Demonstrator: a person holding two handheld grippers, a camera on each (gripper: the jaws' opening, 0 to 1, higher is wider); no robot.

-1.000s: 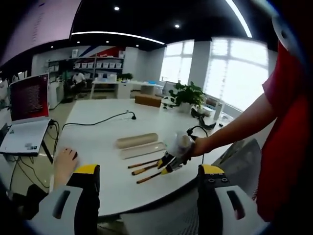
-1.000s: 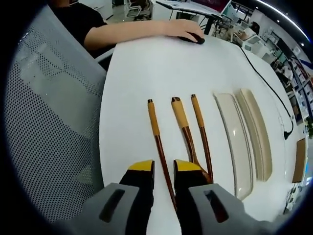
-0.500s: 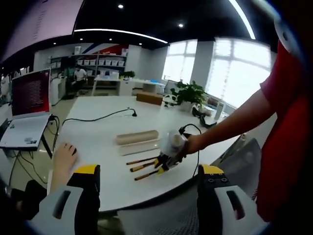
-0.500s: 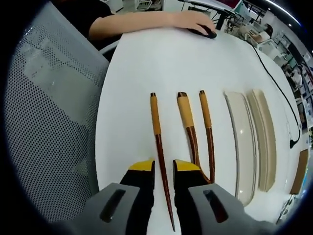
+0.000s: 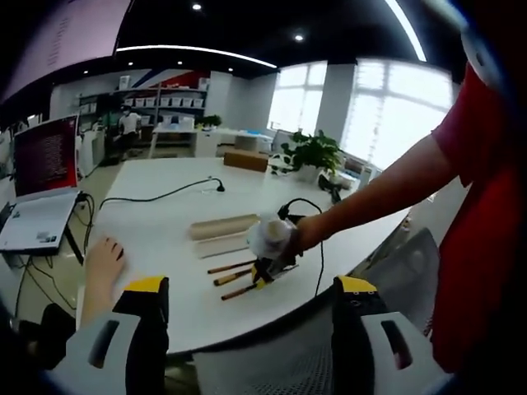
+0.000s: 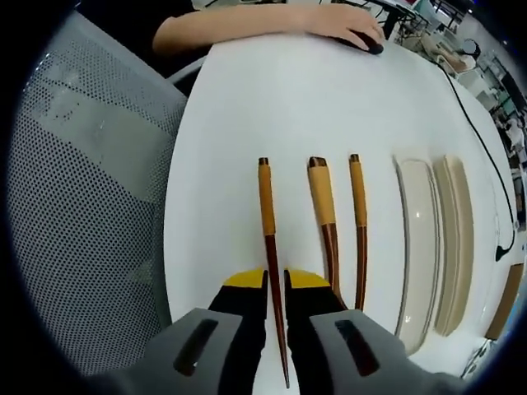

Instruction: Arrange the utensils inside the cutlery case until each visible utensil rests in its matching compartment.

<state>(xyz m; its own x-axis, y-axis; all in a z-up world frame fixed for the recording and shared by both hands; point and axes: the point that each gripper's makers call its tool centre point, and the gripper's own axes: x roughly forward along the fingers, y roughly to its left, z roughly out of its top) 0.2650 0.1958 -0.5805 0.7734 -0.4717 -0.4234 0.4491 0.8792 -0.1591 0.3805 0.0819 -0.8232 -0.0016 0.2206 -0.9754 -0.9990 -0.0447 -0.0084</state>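
Since a second earlier, the right gripper had slid forward, its jaws pinching the leftmost utensil to lift it. Two other utensils lay between it and the open cutlery case. The left gripper waited open, clear of the desk.

Both grippers have grey moulded jaws with yellow tips and a dark slot in each: the left gripper and the right gripper. The person wears a red short sleeve.
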